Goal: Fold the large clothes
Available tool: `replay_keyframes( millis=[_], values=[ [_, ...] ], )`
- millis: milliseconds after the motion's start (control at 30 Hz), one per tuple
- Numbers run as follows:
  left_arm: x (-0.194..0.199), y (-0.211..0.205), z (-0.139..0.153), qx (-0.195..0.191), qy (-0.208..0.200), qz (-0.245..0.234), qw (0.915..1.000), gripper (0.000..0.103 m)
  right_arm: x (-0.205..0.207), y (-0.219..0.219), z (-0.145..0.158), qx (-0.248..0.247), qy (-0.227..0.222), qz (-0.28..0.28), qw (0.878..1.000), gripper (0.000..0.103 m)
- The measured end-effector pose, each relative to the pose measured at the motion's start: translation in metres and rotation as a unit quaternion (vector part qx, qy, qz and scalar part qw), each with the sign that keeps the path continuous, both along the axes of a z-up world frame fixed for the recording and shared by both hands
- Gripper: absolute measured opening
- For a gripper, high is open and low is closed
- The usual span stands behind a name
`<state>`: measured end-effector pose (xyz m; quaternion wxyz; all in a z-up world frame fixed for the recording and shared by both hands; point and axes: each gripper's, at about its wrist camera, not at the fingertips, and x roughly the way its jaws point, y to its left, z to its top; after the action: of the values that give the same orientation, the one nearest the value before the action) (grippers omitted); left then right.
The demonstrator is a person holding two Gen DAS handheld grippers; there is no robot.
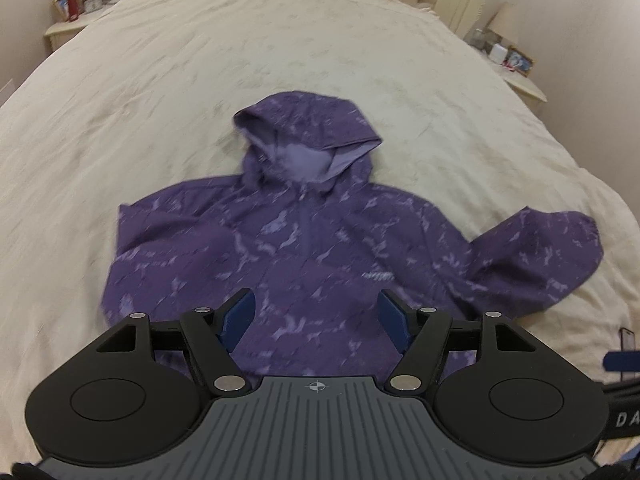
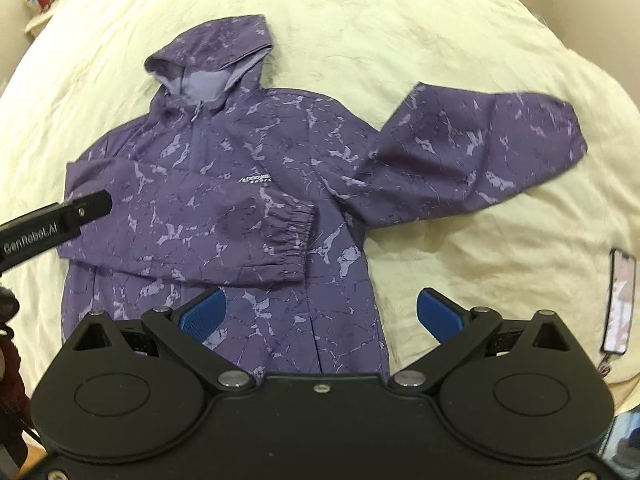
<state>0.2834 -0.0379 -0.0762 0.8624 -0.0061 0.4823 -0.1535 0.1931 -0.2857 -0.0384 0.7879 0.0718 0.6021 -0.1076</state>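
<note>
Jacket (image 2: 224,200), purple, one sleeve (image 2: 192,232) folded across

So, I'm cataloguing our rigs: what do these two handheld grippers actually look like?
Both are matte black with round side housings, silver pivot pins and blue ribbed pads on the jaws. The left gripper has a grey ribbed top plate with a crosshair mark; its side reads "GenRobot.AI". The right gripper is all black.
</note>
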Motion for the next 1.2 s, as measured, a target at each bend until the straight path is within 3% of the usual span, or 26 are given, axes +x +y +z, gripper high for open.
replay_keyframes(
  millis=[433, 633, 867, 1000, 1200],
  values=[
    [-0.012, 0.051, -0.006, -0.017, 0.032, 0.060, 0.9975, 0.066, 0.008, 0.071, 0.001, -0.020, 0.026, 0.102, 0.994, 0.101],
    [-0.016, 0.070, -0.020, -0.010, 0.054, 0.074, 0.9958, 0.066, 0.014, 0.098, -0.024, -0.010, 0.078, 0.141, 0.987, 0.101],
    [-0.020, 0.090, -0.036, 0.009, 0.070, 0.081, 0.9943, 0.066, 0.017, 0.116, -0.053, 0.010, 0.110, 0.148, 0.983, 0.101],
    [-0.020, 0.100, -0.043, 0.028, 0.064, 0.085, 0.9939, 0.066, 0.018, 0.109, -0.059, 0.049, 0.084, 0.127, 0.987, 0.100],
    [-0.010, 0.107, -0.052, 0.051, 0.043, 0.078, 0.9947, 0.066, 0.012, 0.080, -0.068, 0.083, -0.023, 0.095, 0.992, 0.092]
  ],
)
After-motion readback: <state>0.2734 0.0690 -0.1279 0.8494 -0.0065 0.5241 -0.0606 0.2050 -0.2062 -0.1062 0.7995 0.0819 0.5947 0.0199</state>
